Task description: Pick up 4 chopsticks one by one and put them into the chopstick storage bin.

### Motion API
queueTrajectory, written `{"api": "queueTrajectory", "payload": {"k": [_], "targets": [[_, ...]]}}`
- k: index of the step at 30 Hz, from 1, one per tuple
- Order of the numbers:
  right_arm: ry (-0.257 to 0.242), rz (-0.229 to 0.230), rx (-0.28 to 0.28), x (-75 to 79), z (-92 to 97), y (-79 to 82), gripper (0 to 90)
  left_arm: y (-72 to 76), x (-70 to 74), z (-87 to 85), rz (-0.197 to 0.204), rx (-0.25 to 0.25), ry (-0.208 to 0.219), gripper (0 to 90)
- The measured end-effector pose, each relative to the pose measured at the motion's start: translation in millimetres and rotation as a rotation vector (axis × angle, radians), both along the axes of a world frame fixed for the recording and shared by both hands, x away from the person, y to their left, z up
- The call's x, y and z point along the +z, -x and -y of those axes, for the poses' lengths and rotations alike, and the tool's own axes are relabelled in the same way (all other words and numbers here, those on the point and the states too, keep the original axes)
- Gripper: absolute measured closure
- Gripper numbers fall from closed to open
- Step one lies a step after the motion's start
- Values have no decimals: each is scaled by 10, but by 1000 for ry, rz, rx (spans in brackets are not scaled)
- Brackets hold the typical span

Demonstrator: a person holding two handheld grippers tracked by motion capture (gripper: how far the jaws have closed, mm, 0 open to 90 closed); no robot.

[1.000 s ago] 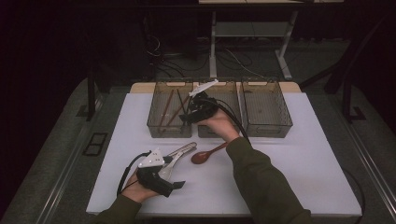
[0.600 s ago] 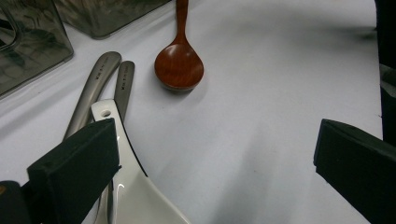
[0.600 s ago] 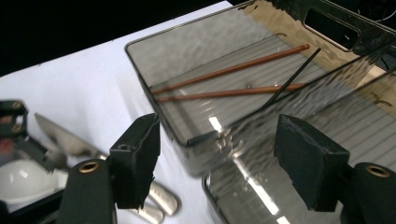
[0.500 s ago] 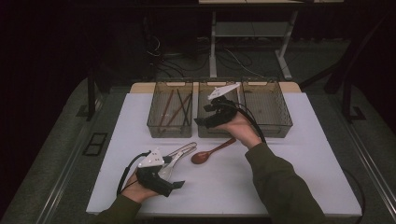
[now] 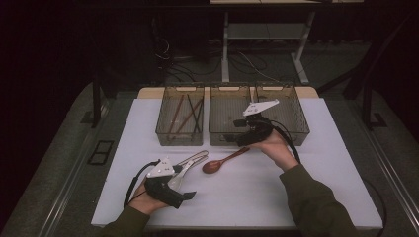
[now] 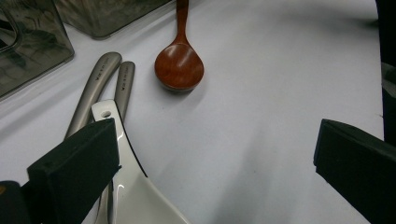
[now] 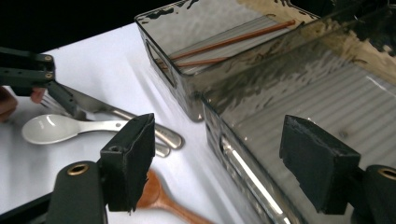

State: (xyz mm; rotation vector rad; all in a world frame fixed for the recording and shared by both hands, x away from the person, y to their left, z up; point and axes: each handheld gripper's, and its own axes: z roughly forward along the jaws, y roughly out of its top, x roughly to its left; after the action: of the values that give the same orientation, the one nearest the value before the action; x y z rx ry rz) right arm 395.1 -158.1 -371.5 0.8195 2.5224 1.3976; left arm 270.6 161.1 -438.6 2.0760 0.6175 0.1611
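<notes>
Both two-jaw grippers stand wide with nothing between the pads: the right gripper (image 5: 236,136), whose jaws have just been opening, hovers at the middle smoky plastic bin's (image 5: 232,136) front wall, while the left gripper (image 5: 184,195) rests low on the white table (image 5: 336,168). Between them lies the reddish-brown wooden spoon (image 5: 222,161), probably light, stiff and somewhat slick, best pinched mid-handle. Beside it lie a white ceramic spoon (image 6: 130,186) and grey metal cutlery handles (image 6: 105,79).

Left tool (image 5: 190,196) rests gaping; right tool (image 5: 231,138), just widened, holds nothing.
</notes>
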Motion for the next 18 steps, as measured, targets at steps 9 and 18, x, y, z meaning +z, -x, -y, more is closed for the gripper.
{"api": "queueTrajectory", "payload": {"k": [9, 18], "targets": [[-32, 1, -36, -95, 417, 225, 263, -12, 4, 6, -1, 1, -2, 0], [-34, -17, -68, -229, 735, 440, 247, -16, 12, 2, 2, 2, -5, 0]]}}
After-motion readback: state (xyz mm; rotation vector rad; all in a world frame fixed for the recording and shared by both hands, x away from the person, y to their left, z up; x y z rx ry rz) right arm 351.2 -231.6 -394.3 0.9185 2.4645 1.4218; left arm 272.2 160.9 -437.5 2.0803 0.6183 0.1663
